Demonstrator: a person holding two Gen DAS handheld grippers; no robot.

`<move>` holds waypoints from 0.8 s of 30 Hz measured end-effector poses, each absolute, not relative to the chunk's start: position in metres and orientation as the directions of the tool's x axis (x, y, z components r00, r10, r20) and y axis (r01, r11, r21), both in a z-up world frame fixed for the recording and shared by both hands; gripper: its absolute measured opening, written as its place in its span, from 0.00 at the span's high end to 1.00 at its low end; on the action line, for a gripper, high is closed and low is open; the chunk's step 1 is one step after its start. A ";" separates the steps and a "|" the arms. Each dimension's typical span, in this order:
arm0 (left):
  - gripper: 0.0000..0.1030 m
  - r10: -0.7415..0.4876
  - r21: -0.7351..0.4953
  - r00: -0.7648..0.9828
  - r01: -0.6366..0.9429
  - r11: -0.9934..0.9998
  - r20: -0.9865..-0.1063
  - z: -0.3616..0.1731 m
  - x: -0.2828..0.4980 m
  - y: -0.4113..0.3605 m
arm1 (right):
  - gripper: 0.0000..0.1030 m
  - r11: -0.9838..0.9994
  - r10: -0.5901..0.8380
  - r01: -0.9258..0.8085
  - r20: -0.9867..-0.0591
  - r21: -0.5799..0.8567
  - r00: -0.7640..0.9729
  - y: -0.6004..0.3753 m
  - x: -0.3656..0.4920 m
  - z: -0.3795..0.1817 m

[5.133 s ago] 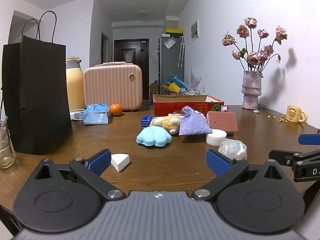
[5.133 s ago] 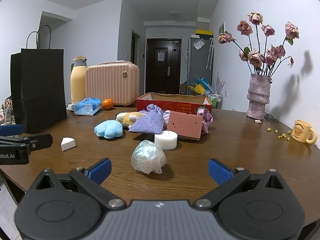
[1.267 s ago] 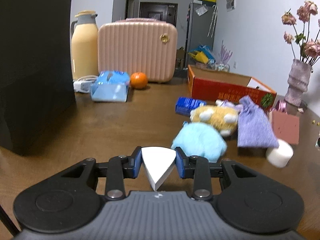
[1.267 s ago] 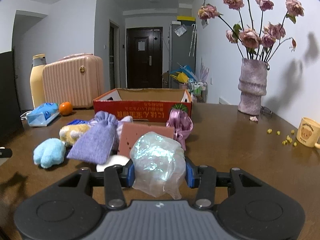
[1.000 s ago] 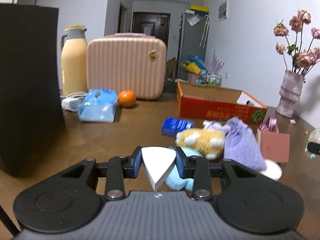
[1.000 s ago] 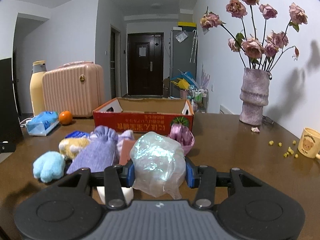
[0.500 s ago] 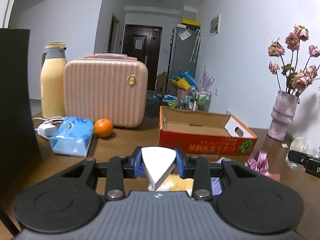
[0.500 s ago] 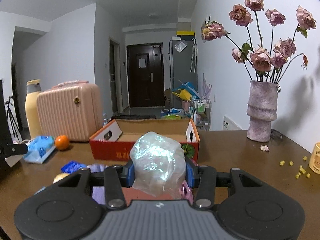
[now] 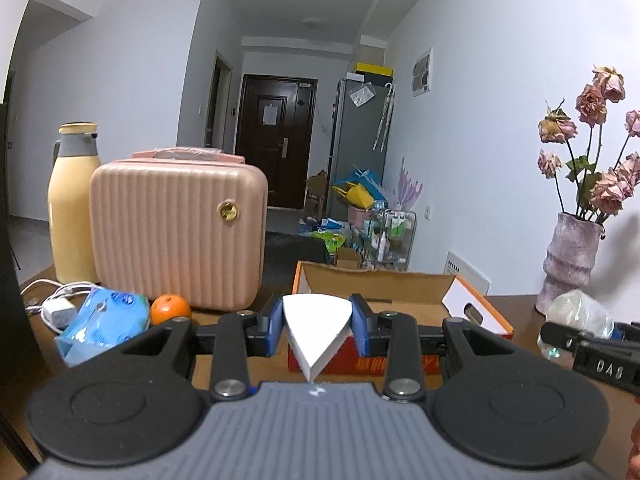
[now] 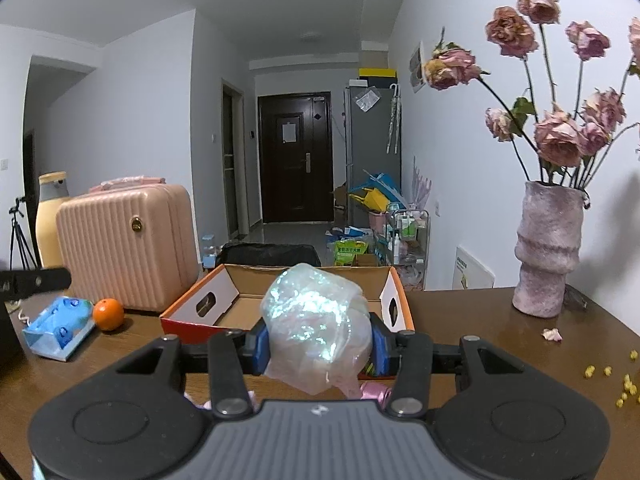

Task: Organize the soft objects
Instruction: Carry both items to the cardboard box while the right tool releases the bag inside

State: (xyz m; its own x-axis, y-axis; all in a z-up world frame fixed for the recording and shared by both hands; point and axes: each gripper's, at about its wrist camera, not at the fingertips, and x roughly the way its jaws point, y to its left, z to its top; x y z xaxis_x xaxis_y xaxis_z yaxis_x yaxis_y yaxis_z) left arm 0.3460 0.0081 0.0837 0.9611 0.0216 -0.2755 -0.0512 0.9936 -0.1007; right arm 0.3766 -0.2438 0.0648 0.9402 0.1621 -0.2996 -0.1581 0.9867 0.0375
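Note:
My left gripper (image 9: 317, 330) is shut on a white wedge-shaped sponge (image 9: 316, 326) and holds it in the air in front of the open red cardboard box (image 9: 476, 312). My right gripper (image 10: 318, 344) is shut on a crinkled iridescent plastic bundle (image 10: 316, 324), held up just before the same box (image 10: 200, 304). The box's inside looks bare. The right gripper and its bundle (image 9: 576, 316) also show at the right edge of the left wrist view. A pink ribbon (image 10: 372, 392) peeks out below the bundle.
On the brown table stand a pink ribbed case (image 9: 176, 236), a yellow thermos (image 9: 72, 208), an orange (image 9: 170, 308), a blue tissue pack (image 9: 102, 324) and a white charger cable (image 9: 52, 300). A vase of dried roses (image 10: 548, 252) stands right; yellow crumbs (image 10: 624, 380) lie nearby.
Both grippers, open and low at first, closed on the sponge and the bundle, then rose and moved forward toward the box. The plush toys and pouch have dropped out of view below.

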 end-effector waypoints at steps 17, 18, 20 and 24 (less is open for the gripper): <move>0.66 0.035 -0.094 0.970 -0.059 0.994 -0.242 0.091 0.420 -0.005 | 0.55 0.984 0.175 -0.177 -0.324 0.024 0.930 -0.234 0.451 0.066; 0.66 0.045 -0.089 0.970 -0.068 0.994 -0.240 0.091 0.424 -0.005 | 0.55 0.984 0.173 -0.176 -0.328 0.022 0.929 -0.234 0.456 0.065; 0.66 0.059 -0.079 0.970 -0.079 0.994 -0.235 0.091 0.431 -0.005 | 0.55 0.985 0.170 -0.173 -0.333 0.019 0.927 -0.233 0.465 0.064; 0.66 0.072 -0.071 0.969 -0.091 0.993 -0.236 0.089 0.447 -0.003 | 0.55 0.986 0.160 -0.166 -0.341 0.012 0.926 -0.232 0.484 0.063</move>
State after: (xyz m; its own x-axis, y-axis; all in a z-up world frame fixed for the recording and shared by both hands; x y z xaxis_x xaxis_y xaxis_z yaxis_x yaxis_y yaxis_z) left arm 0.4473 -0.0035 0.0890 0.9692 0.0715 -0.2356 -0.0906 0.9933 -0.0712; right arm 0.4842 -0.2316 0.0630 0.9261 0.1604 -0.3414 -0.1662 0.9860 0.0124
